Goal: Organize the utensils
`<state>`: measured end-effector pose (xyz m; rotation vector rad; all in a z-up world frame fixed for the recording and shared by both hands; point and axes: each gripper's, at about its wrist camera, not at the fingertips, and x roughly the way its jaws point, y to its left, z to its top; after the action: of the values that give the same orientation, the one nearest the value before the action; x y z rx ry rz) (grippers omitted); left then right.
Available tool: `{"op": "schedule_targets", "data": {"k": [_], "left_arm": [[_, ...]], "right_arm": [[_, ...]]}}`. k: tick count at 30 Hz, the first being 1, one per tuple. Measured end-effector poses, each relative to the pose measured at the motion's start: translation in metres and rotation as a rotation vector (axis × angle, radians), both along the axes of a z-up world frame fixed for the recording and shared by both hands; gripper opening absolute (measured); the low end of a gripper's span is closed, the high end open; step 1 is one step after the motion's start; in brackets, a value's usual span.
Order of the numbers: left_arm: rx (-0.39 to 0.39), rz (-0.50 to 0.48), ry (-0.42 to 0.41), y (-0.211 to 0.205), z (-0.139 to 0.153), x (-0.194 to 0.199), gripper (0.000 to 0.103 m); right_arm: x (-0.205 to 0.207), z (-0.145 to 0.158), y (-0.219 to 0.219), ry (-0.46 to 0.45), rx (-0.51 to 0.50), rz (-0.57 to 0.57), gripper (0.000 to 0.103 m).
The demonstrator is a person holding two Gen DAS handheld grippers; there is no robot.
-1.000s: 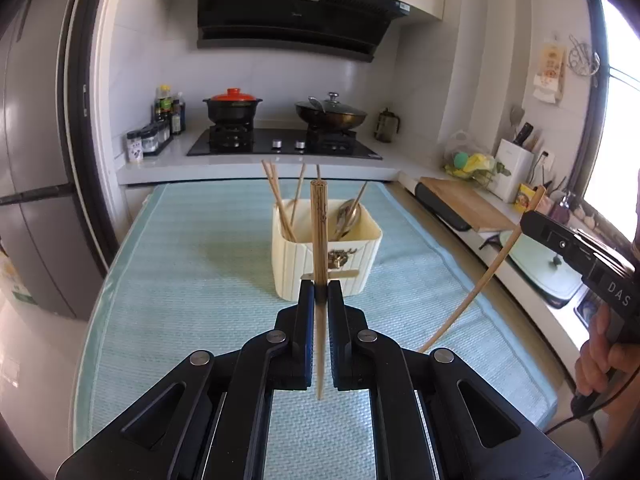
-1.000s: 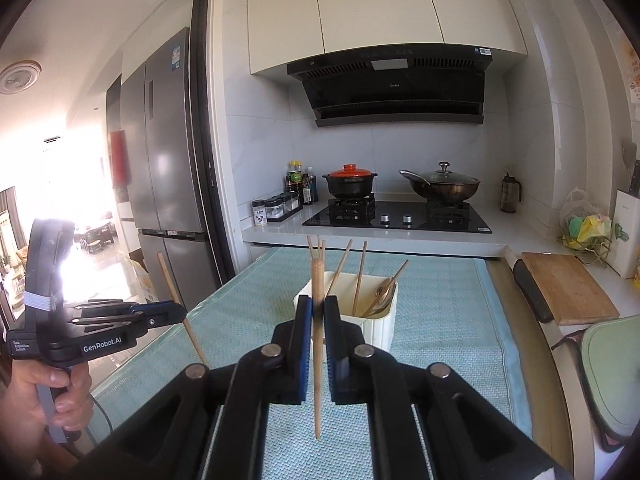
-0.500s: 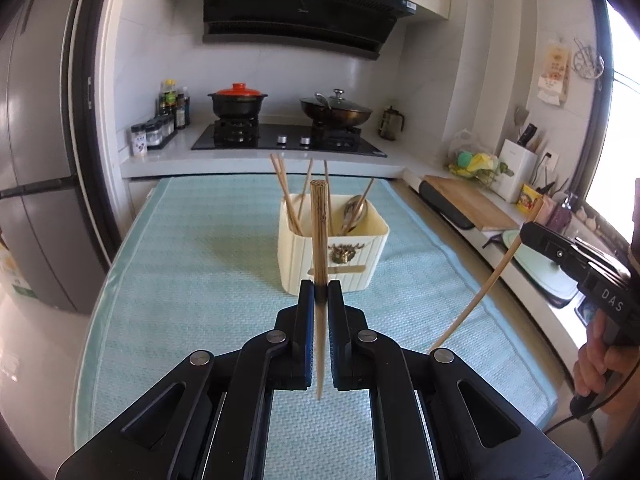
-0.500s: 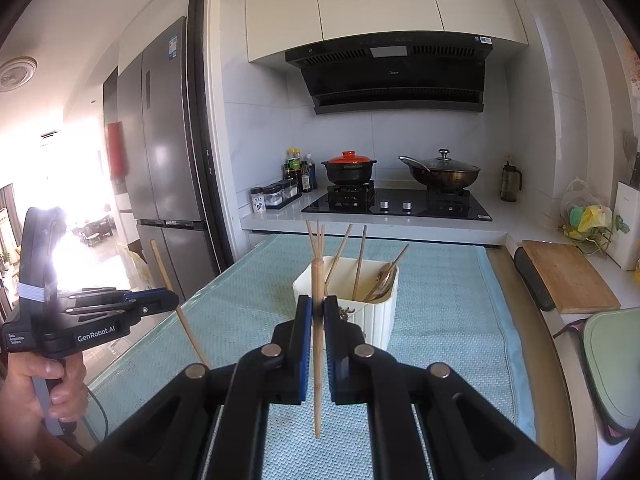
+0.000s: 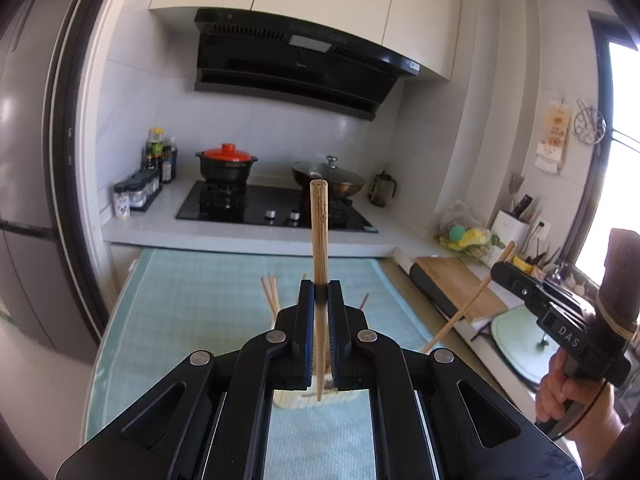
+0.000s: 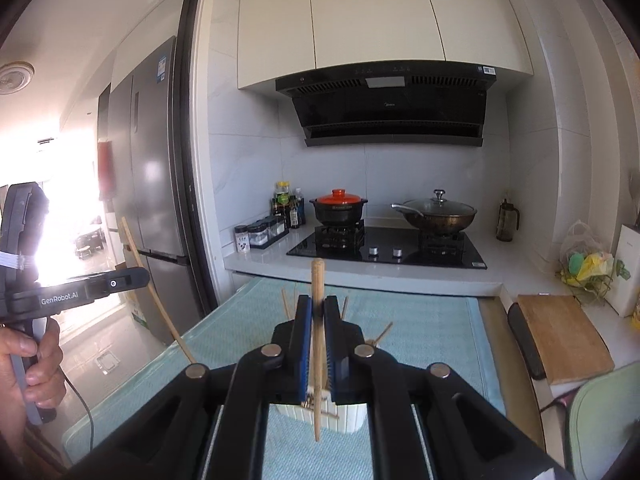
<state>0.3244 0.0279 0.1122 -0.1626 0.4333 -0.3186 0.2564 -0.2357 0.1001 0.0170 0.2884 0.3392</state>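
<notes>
Each gripper, left gripper [image 5: 320, 300] and right gripper [image 6: 317, 316], pinches one upright chopstick [image 5: 319, 240] directly above and just short of the cream utensil holder [image 6: 320, 414], tips pointing down toward it.

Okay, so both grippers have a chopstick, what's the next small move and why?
Probably lower the left gripper to drop its wooden chopstick into the cream ribbed utensil holder: both grippers are shut on chopsticks above the holder, where other chopsticks already stand.
</notes>
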Motion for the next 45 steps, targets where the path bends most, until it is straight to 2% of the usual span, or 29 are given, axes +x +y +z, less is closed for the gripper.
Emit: {"op": "schedule_targets", "data": {"k": [3,6,12,15,18,19,20,21,22,23,24,27,28,29,31,32,37,40,42,45], "left_arm": [[-0.003,0.002,0.002,-0.011,0.001,0.037,0.004],[0.006,-0.001,0.042,-0.024,-0.014,0.074,0.004],[0.042,-0.013,0.198,-0.046,-0.074,0.138,0.004],[0.059,-0.019,0.283,-0.054,-0.109,0.159,0.005],[0.108,-0.002,0.343,-0.059,-0.134,0.173,0.007],[0.119,0.009,0.356,-0.059,-0.139,0.175,0.017],[0.121,0.020,0.363,-0.057,-0.142,0.176,0.036],[0.115,0.038,0.355,-0.054,-0.140,0.174,0.047],[0.107,0.060,0.332,-0.049,-0.136,0.169,0.065],[0.104,0.078,0.301,-0.045,-0.131,0.162,0.076],[0.112,0.094,0.271,-0.041,-0.124,0.155,0.079],[0.164,0.146,0.182,-0.033,-0.102,0.127,0.093],[0.182,0.166,0.145,-0.033,-0.095,0.112,0.101],[0.199,0.186,0.104,-0.031,-0.089,0.097,0.102],[0.247,0.235,0.031,-0.032,-0.079,0.067,0.102],[0.272,0.259,0.010,-0.034,-0.077,0.051,0.103],[0.359,0.284,0.079,-0.050,-0.094,-0.012,0.103],[0.426,0.362,0.062,-0.061,-0.113,-0.061,0.103],[0.433,0.370,0.068,-0.067,-0.122,-0.087,0.103],[0.403,0.316,0.134,-0.070,-0.132,-0.114,0.103]], "right_arm": [[0.033,0.009,0.005,-0.034,0.005,-0.015,0.006],[0.070,0.001,0.011,-0.012,0.007,-0.016,0.006],[0.143,-0.055,0.024,0.167,-0.019,0.004,0.006],[0.176,-0.091,0.028,0.289,-0.017,0.012,0.007],[0.203,-0.122,0.029,0.395,-0.002,0.018,0.007],[0.211,-0.128,0.029,0.416,0.000,0.015,0.008],[0.218,-0.133,0.029,0.430,-0.002,0.011,0.009],[0.223,-0.136,0.029,0.437,-0.008,0.000,0.023],[0.226,-0.136,0.027,0.433,-0.009,-0.012,0.042],[0.224,-0.134,0.025,0.413,0.001,-0.019,0.052],[0.221,-0.128,0.022,0.386,0.008,-0.022,0.058],[0.203,-0.105,0.017,0.322,-0.006,-0.032,0.059],[0.194,-0.096,0.015,0.294,-0.011,-0.034,0.063],[0.182,-0.087,0.014,0.260,-0.016,-0.039,0.067],[0.155,-0.069,0.010,0.194,-0.025,-0.062,0.084],[0.140,-0.063,0.008,0.164,-0.026,-0.079,0.084],[0.065,-0.057,0.003,0.104,-0.023,-0.134,0.085],[0.019,-0.072,0.000,0.122,-0.035,-0.150,0.086],[-0.010,-0.085,-0.003,0.132,-0.030,-0.161,0.086],[-0.045,-0.099,-0.004,0.153,-0.055,-0.192,0.087]]}}
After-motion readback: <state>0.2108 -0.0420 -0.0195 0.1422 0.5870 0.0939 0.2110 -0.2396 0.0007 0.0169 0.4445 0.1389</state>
